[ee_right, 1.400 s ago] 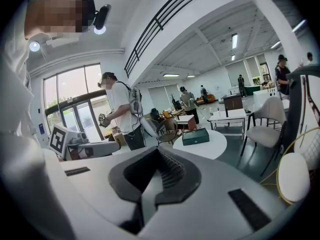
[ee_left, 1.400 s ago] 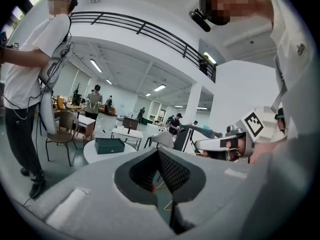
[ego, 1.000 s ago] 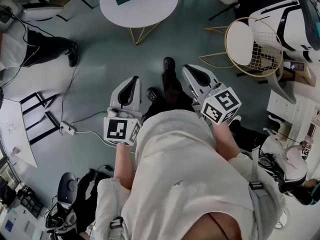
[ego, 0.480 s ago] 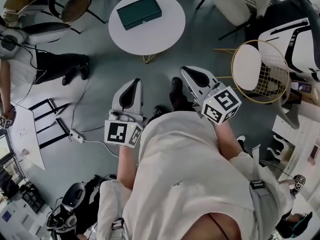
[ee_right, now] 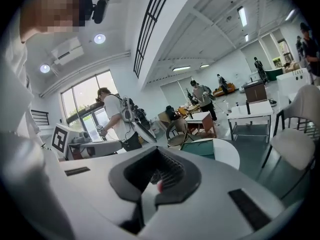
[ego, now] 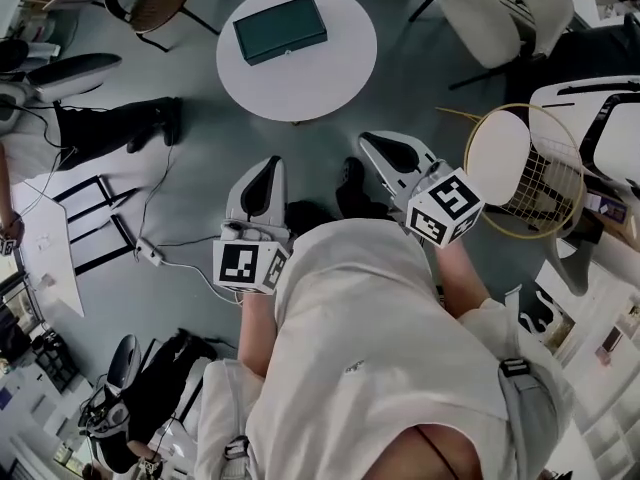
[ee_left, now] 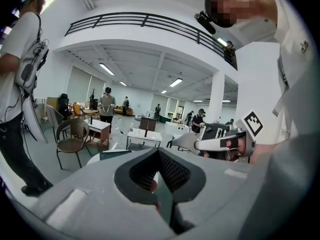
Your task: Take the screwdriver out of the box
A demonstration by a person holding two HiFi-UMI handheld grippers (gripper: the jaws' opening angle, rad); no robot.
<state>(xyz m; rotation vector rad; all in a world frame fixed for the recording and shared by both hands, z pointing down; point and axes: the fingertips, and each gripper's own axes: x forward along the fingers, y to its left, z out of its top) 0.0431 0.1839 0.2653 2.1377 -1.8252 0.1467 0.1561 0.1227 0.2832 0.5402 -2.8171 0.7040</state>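
A dark green box (ego: pixel 280 29) lies with its lid down on a round white table (ego: pixel 320 83) ahead of me; no screwdriver shows. My left gripper (ego: pixel 266 164) and right gripper (ego: pixel 378 144) are held side by side in front of my body, over the grey floor and short of the table. Both are shut with nothing between the jaws. In the left gripper view the shut left gripper (ee_left: pixel 158 154) points toward the box (ee_left: pixel 116 154). In the right gripper view the shut right gripper (ee_right: pixel 158 158) has the box (ee_right: pixel 200 148) beyond it.
A gold wire chair (ego: pixel 520 163) stands at the right, a white chair (ego: pixel 490 13) at the back right and a dark chair (ego: pixel 155 3) at the back left. A seated person's legs (ego: pixel 110 128) reach in from the left. A cable with a power strip (ego: pixel 150 254) lies on the floor.
The round table and green box have come nearer and further into view as I walk toward them. Both grippers stay shut, held the same way in front of me.
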